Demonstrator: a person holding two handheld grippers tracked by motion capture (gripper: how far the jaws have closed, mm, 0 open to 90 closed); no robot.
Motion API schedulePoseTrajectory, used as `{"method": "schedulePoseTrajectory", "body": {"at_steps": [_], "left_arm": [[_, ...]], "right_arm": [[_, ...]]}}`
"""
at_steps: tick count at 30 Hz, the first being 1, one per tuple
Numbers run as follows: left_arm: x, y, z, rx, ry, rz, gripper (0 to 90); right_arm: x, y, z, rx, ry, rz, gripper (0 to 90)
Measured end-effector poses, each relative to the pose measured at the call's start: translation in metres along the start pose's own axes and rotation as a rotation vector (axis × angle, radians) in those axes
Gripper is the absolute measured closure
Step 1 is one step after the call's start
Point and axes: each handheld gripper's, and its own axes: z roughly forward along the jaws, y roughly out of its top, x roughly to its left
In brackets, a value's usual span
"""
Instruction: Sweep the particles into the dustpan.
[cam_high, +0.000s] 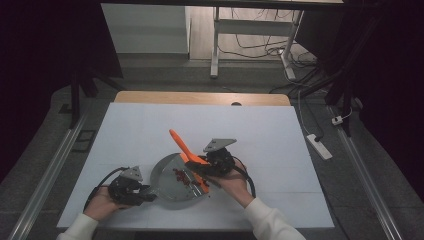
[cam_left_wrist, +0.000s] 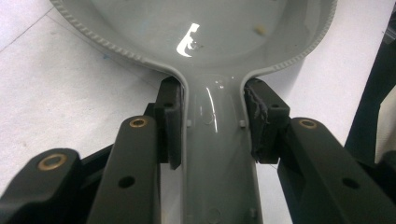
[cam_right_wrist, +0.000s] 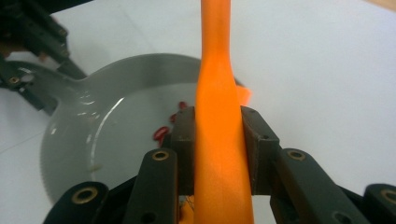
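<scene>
Steadying the grey pan (cam_high: 172, 182) by its handle (cam_left_wrist: 217, 154), the left gripper (cam_high: 145, 195) is clamped on that handle at the near-left of the white table cover (cam_high: 150, 130), while the right gripper (cam_high: 202, 167) is clamped on the orange spatula (cam_high: 182, 147), whose head reaches down among the red pieces (cam_high: 182, 176) lying in the pan. Judged from this, the stirring or scooping step is under way, and the next move calls for sliding the head under the pieces while the pan stays pinned. Open cover lies beyond and to the right; the near table edge is close behind both hands.
</scene>
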Motion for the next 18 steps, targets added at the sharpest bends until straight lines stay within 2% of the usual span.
{"method": "schedulePoseTrajectory", "body": {"at_steps": [8,18], "left_arm": [[0.000,-0.001,-0.002,-0.017,0.000,0.004,62.1],[0.001,-0.005,-0.003,-0.033,-0.005,0.005,62.1]], "right_arm": [[-0.021,-0.005,-0.014,-0.013,-0.073,0.047,69.8],[-0.026,-0.009,-0.018,0.001,-0.098,0.043,69.8]]}}
